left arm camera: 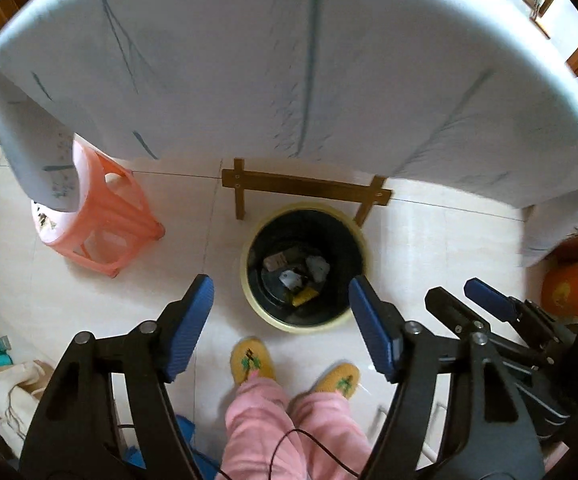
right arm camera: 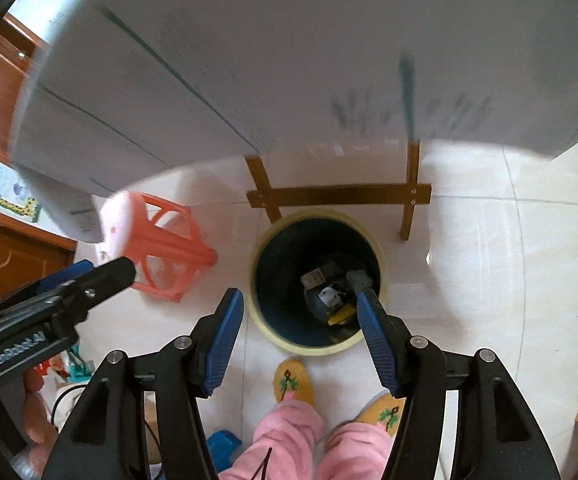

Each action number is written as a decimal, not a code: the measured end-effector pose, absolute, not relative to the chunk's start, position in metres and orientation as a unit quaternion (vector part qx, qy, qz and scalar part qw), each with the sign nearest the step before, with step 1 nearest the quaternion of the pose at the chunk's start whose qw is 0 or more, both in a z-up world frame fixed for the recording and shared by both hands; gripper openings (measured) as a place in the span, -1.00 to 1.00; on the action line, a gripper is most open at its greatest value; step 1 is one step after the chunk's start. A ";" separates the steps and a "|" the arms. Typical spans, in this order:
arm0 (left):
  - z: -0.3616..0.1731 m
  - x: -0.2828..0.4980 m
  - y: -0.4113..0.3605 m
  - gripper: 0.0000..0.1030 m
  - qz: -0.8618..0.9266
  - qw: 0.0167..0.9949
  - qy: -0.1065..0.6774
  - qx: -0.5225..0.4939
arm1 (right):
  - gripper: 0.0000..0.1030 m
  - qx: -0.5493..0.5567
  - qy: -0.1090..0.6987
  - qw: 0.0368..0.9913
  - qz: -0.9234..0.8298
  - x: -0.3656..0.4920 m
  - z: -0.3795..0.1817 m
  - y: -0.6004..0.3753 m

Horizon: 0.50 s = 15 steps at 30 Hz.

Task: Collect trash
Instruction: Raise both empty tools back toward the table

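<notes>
A round bin (left arm camera: 245,280) (right arm camera: 255,312) with a pale yellow rim and a black liner stands on the tiled floor below both grippers. At its bottom lie pieces of trash (left arm camera: 295,276) (right arm camera: 329,286): crumpled paper, a wrapper and a yellow scrap. My left gripper (left arm camera: 280,282) (right arm camera: 107,266) hangs open high above the bin with nothing between its blue pads. Just to its right, my right gripper (right arm camera: 301,295) (left arm camera: 451,288) is open too and holds nothing.
A table under a white cloth (left arm camera: 249,60) (right arm camera: 289,60) fills the upper view, and its wooden crossbar (left arm camera: 309,188) stands behind the bin. A pink plastic stool (left arm camera: 105,224) (right arm camera: 165,240) is at the left. The person's yellow slippers (left arm camera: 251,360) stand before the bin. Bags (left arm camera: 13,396) lie far left.
</notes>
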<state>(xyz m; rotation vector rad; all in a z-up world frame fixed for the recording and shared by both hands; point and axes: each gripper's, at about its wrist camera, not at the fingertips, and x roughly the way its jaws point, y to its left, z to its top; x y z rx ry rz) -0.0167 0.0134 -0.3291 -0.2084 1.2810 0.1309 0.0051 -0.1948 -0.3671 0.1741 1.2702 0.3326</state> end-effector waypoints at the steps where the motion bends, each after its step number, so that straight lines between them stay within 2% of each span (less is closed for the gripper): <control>1: -0.314 -0.019 0.010 0.31 0.059 0.794 0.596 -0.098 | 0.17 0.080 0.586 0.791 0.158 0.003 -0.352 -0.197; 15: -0.113 -0.034 -0.013 0.32 0.015 0.843 0.531 -0.087 | 0.17 0.045 0.497 0.844 0.197 -0.017 -0.134 -0.226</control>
